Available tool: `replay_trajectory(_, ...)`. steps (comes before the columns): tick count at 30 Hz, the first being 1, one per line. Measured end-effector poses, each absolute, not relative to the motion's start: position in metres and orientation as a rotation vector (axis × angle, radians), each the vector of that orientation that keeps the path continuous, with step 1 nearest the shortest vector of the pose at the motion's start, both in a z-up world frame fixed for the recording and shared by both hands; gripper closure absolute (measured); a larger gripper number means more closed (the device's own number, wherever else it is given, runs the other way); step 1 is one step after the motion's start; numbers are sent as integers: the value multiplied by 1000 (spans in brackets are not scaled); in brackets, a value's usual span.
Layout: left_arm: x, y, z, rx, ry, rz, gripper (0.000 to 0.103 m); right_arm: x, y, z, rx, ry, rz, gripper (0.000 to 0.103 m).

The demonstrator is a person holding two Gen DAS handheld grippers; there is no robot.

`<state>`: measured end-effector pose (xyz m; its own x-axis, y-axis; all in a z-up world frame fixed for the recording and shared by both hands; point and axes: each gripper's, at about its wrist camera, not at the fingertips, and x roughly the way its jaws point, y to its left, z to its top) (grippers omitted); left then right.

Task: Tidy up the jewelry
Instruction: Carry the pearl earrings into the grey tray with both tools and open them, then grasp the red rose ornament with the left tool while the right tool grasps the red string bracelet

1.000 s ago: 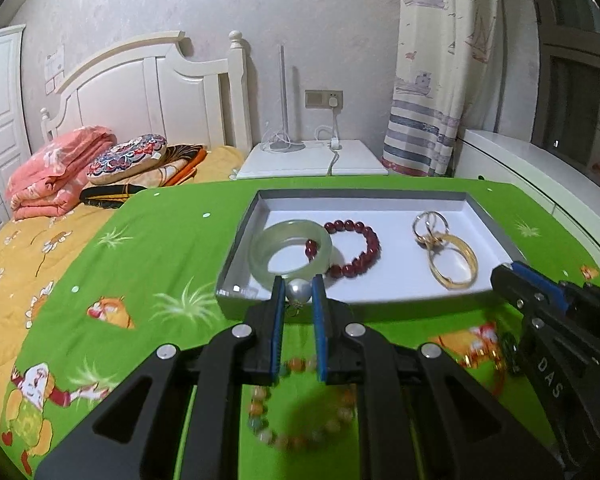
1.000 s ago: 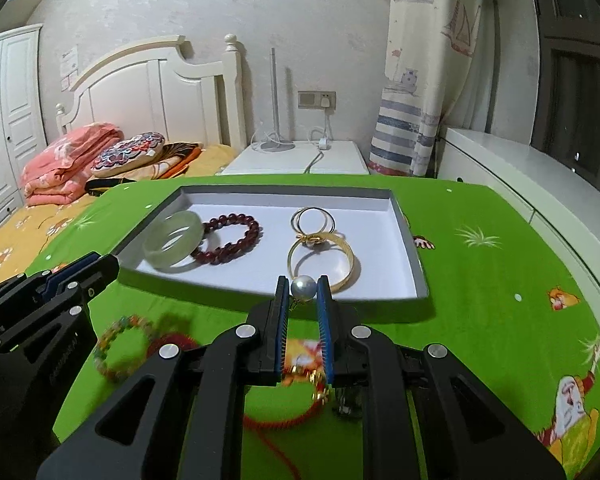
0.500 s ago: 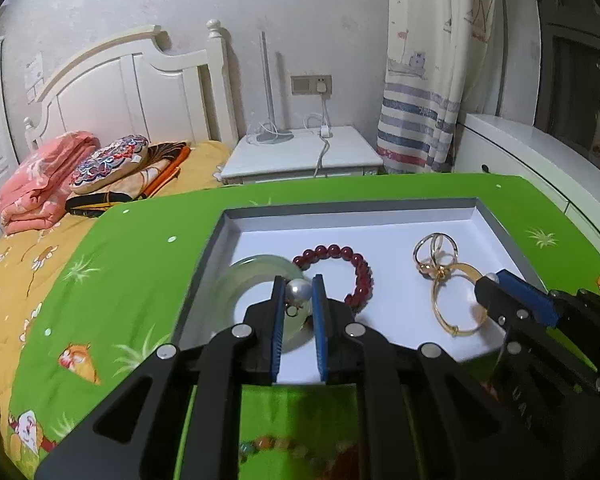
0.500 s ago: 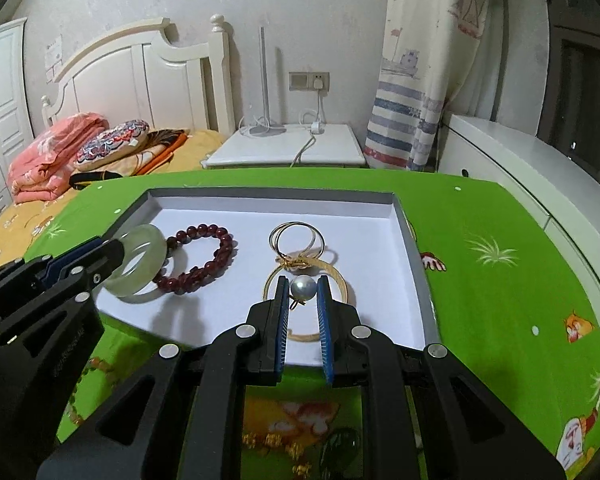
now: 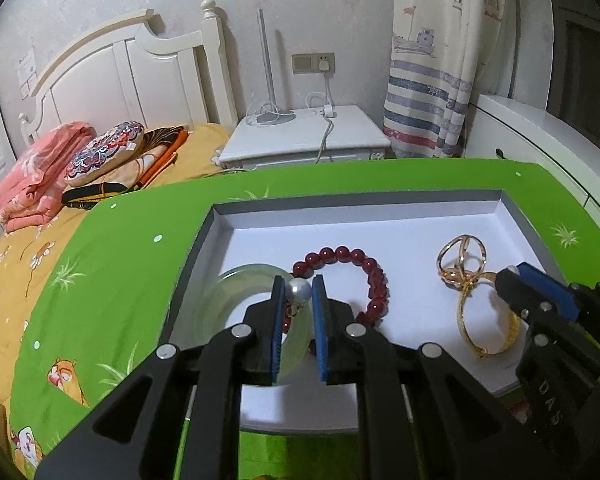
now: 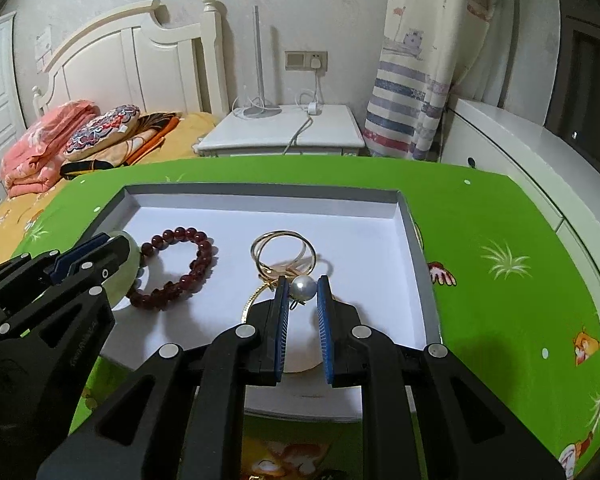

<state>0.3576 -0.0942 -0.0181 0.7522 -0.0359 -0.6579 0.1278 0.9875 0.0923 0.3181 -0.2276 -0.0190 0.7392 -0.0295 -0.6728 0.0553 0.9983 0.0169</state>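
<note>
A shallow grey tray (image 5: 219,216) with a white floor lies on the green table; it also shows in the right wrist view (image 6: 404,208). In it lie a pale green jade bangle (image 5: 223,300), a dark red bead bracelet (image 5: 364,268) and gold rings and a gold bangle (image 5: 464,276). My left gripper (image 5: 298,292) is shut on a pearl earring (image 5: 298,291) above the jade bangle. My right gripper (image 6: 303,289) is shut on a second pearl earring (image 6: 303,288) above the gold bangle (image 6: 255,296). Each gripper shows in the other's view, the right one (image 5: 540,304) and the left one (image 6: 79,264).
The green cartoon cloth (image 6: 500,248) covers the table around the tray. A bed with pink bedding (image 5: 39,168), a white nightstand (image 5: 300,136) and a striped curtain (image 5: 440,80) stand behind. More jewelry (image 6: 283,460) lies on the cloth under my right gripper.
Both grippers have moved forward from the near edge of the tray to over its floor, each still holding its pearl earring. The loose bracelets on the cloth have slipped out of view below.
</note>
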Motion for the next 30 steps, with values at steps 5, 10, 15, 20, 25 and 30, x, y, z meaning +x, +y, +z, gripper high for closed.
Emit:
replay_trajectory(5,356,-92,-21,138,704,-76,61,320,-230,-23,53,752,-44,68)
replay_trajectory(10,352,-84,-18,112,689,-78,50,317,-231,-22,56,738,-44,53)
replay_trajectory(15,335,-69,-8,87,653,-102,33,309,-230,-16,65,724,-16,53)
replay_trajectory(20,310,-45,-4,20,632,-114,33,288,-232,-2,75,681,12,53)
replay_trajectory(25,282,-32,-9,23,626,-118,33,261,-227,1,71,652,26,53)
replay_trajectory(30,252,-16,-13,-6,633,-129,33,231,-220,-6,56,654,51,53)
